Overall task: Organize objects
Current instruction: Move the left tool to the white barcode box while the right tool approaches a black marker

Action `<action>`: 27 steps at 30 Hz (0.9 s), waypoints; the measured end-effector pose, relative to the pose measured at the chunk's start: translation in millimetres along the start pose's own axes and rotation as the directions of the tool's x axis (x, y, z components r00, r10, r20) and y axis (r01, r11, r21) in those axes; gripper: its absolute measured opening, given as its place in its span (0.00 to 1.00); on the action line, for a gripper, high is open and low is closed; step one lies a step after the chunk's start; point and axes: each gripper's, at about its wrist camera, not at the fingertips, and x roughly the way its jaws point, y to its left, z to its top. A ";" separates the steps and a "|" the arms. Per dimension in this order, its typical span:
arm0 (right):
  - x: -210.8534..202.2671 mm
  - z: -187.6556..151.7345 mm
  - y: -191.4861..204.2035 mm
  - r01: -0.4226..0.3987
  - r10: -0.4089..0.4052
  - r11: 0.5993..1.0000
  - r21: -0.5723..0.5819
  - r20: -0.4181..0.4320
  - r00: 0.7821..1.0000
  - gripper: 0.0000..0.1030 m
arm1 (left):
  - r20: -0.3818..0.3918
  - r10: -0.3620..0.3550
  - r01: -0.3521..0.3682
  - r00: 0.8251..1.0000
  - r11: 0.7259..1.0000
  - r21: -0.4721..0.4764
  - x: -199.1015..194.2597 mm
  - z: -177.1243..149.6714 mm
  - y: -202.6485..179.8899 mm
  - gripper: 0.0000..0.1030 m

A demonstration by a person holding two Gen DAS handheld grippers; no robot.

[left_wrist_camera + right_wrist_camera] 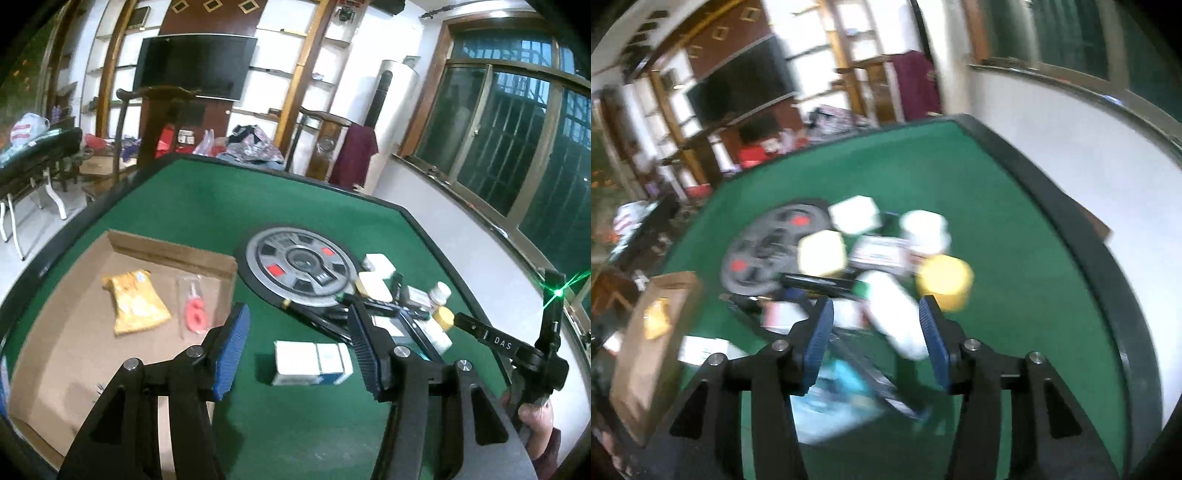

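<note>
Left gripper (299,347) spread wide, nothing in it, hovering over the white-and-blue carton (312,363) on the green table (207,206); print too blurred to read. Right gripper (875,332) also agape, straddling a white bottle (897,314), not clamped. Its handle reads "DAS" in left cam. Cardboard tray (55,295) left of carton holds yellow packet (135,301) & red "6" candle (195,314).

snack bag (136,302) in cardboard tray (74,332), small box (312,363) right of tray
</note>
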 end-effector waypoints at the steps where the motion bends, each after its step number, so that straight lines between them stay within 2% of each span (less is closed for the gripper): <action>1: 2.4 -1.7 -8.1 0.025 -0.025 1.000 0.007 -0.010 1.000 0.46 | -0.004 -0.007 0.007 1.000 1.000 0.000 1.7 -3.6 -2.2 0.48; 5: 16.8 -9.0 -39.9 0.099 -0.093 0.992 0.082 -0.074 0.993 0.46 | -0.024 -0.034 0.033 0.999 0.999 -0.020 7.5 -13.0 -5.6 0.48; 7: 23.2 -11.1 -49.0 0.102 -0.091 0.988 0.114 -0.096 0.991 0.46 | -0.038 -0.039 0.038 0.999 0.999 -0.016 11.2 -18.0 -9.3 0.48; 16: 32.9 -18.2 -55.5 0.116 -0.102 0.988 0.103 -0.131 0.986 0.46 | -0.103 -0.009 0.012 0.995 0.999 0.030 35.1 -23.0 -9.6 0.53; 18: 33.4 -18.0 -56.0 0.111 -0.097 0.989 0.096 -0.134 0.986 0.47 | -0.114 0.001 0.009 0.993 0.996 0.087 43.0 -19.0 -13.7 0.53; 19: 33.8 -18.1 -56.5 0.101 -0.088 0.990 0.094 -0.134 0.987 0.49 | -0.117 0.006 0.008 0.993 0.993 0.119 46.3 -16.9 -15.2 0.57; 22: 33.8 -18.4 -58.0 0.080 -0.067 0.992 0.094 -0.129 0.989 0.51 | -0.151 0.002 0.038 0.988 0.965 0.261 63.5 -8.9 -28.3 0.59; 23: 33.4 -18.7 -58.9 0.074 -0.061 0.992 0.099 -0.126 0.990 0.51 | -0.176 0.004 0.052 0.984 0.948 0.314 72.7 -6.6 -32.9 0.59; 25: 34.0 -18.3 -59.8 0.058 -0.045 0.992 0.111 -0.120 0.992 0.51 | -0.213 0.008 0.071 0.977 0.930 0.361 85.3 -4.9 -37.4 0.59; 27: 34.1 -18.2 -59.6 0.052 -0.038 0.992 0.114 -0.115 0.993 0.51 | -0.280 0.010 0.107 0.960 0.910 0.400 100.9 -6.8 -43.2 0.59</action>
